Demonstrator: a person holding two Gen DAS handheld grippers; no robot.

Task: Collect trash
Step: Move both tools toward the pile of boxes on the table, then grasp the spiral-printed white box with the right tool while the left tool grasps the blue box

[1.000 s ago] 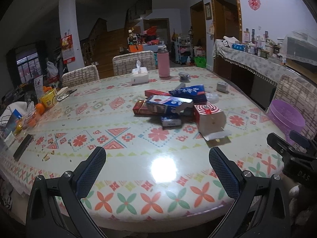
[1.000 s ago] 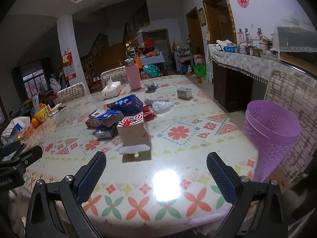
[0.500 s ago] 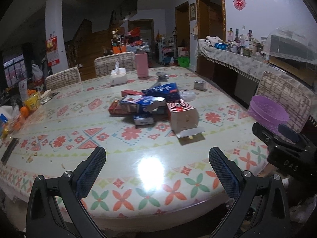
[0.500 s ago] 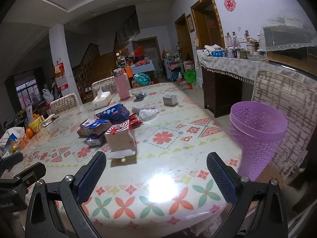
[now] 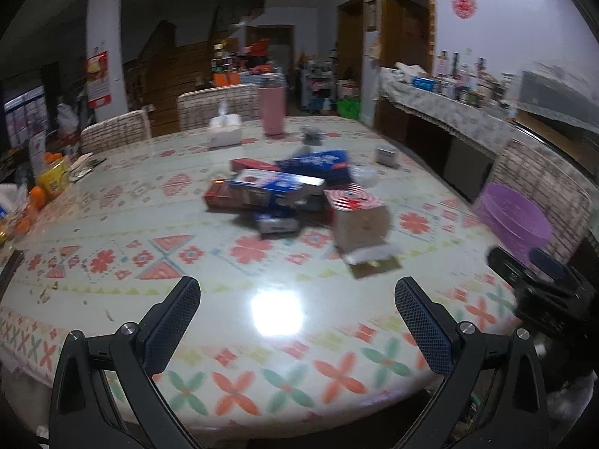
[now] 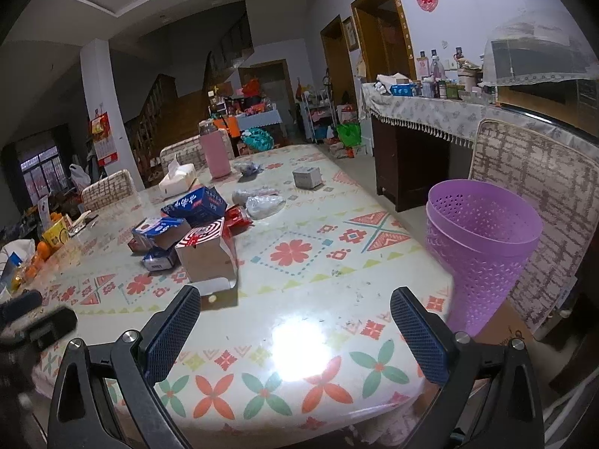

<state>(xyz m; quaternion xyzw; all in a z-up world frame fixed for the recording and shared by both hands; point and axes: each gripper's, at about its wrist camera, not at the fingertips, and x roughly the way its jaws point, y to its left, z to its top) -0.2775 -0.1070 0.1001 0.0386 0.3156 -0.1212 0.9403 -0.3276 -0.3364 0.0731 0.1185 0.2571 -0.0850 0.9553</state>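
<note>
Grippers, left (image 5: 297, 308) and right (image 6: 295, 316), hover wide-open (nothing held) over table (image 6: 299, 277) near boxes (image 6: 194, 224).

Dim indoor light, and a hard white glare patch sits on the glossy surface (image 5: 276, 312) at six o'clock in both views. Left wrist view is smeared with motion blur, the boxes (image 5: 279, 187) soft. Right wrist view is sharper. Fisheye bends the edges; corners go black. Far room murky.
</note>
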